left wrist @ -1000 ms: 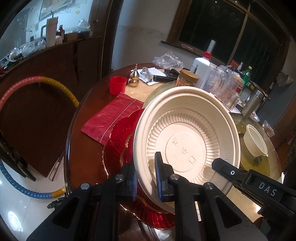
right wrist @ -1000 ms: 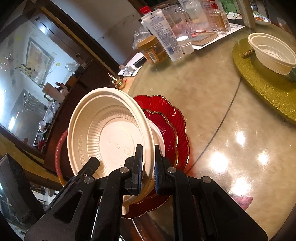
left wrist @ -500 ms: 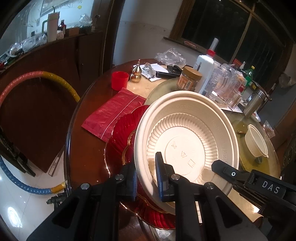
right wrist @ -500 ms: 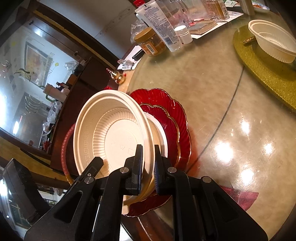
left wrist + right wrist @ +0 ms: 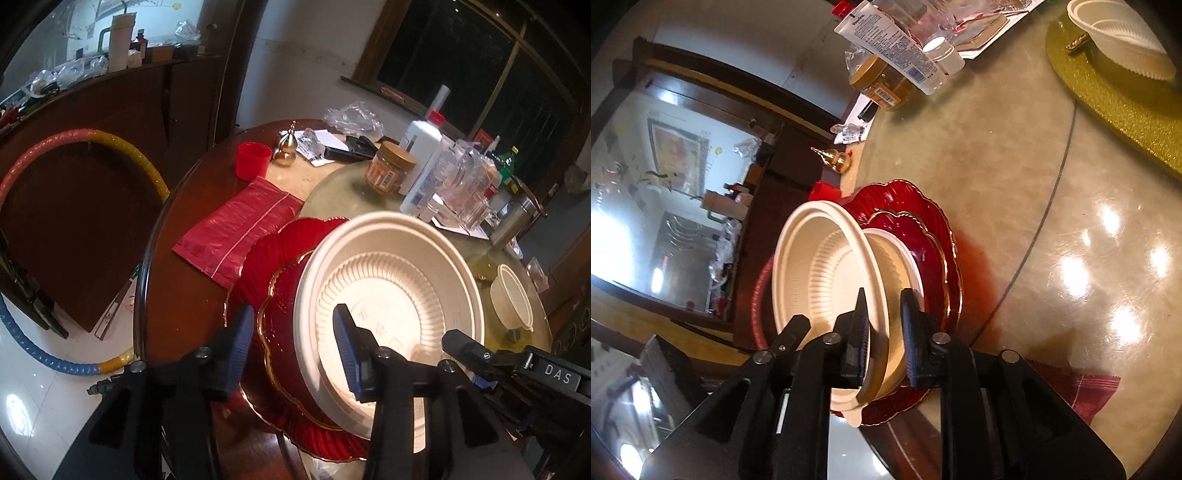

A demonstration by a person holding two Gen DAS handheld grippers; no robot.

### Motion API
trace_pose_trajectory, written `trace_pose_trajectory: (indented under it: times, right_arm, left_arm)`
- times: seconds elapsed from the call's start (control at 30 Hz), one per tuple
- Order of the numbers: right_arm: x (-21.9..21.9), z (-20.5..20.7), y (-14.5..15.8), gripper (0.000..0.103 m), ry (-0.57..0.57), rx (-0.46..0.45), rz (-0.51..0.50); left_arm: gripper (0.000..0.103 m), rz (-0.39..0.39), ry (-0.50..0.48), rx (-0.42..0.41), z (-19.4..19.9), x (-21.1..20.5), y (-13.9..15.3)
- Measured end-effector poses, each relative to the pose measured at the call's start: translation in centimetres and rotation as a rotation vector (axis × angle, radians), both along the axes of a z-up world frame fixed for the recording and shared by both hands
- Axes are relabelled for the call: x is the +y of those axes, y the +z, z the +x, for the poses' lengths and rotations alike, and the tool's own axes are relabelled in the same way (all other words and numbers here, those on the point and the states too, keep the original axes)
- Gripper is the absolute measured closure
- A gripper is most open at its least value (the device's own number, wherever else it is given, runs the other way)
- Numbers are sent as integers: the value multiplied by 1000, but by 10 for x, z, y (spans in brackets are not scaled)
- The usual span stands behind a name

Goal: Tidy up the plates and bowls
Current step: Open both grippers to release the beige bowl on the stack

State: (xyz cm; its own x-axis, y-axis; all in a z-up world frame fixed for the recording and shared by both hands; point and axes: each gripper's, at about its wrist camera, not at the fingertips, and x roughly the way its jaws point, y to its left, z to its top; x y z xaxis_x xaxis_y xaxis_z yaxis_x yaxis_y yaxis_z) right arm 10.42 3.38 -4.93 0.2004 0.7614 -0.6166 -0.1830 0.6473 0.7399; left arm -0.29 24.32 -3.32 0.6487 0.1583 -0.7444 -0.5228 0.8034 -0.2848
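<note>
A large cream bowl sits on a cream plate on two stacked red scalloped plates at the table's near edge. My left gripper is open, its fingers apart on either side of the bowl's near rim. My right gripper has its fingers slightly apart astride the rim of the bowl, with a gap showing beside the wall. The red plates lie under it. A small cream bowl stands on a gold mat far right.
A red plastic bag, red cup and gold gourd ornament lie left of the stack. A jar, white bottle and clear containers crowd the table's far side. A hula hoop leans at left.
Both grippers have opened off the large bowl's rim; the left widely, the right a little. The bowl has come down flat onto the stack.
</note>
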Motion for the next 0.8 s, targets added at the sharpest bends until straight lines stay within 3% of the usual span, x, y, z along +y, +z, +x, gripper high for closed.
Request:
trace_pose_trajectory:
  times: [0.1,0.17,0.23,0.33,0.57,0.8]
  right_arm:
    - [3,-3,5,59,21,-17,29]
    - [1,-4,9,58,14,-29,28]
    - [-5,-4,12,58,-9,-40,34]
    - [-14,-3,16,46,-33,-47,47]
    - [-42,0,25,46,-82,-60,79]
    - [-95,1,27,46,-186,-73,112]
  left_arm:
    - [58,3,6,-1,-1,0,1]
    - [57,4,12,-5,-1,1,3]
    - [50,7,22,-12,-2,2,4]
    - [46,12,34,-26,-3,3,8]
    - [44,22,44,-49,-5,1,13]
    - [25,59,21,-105,-6,-16,28]
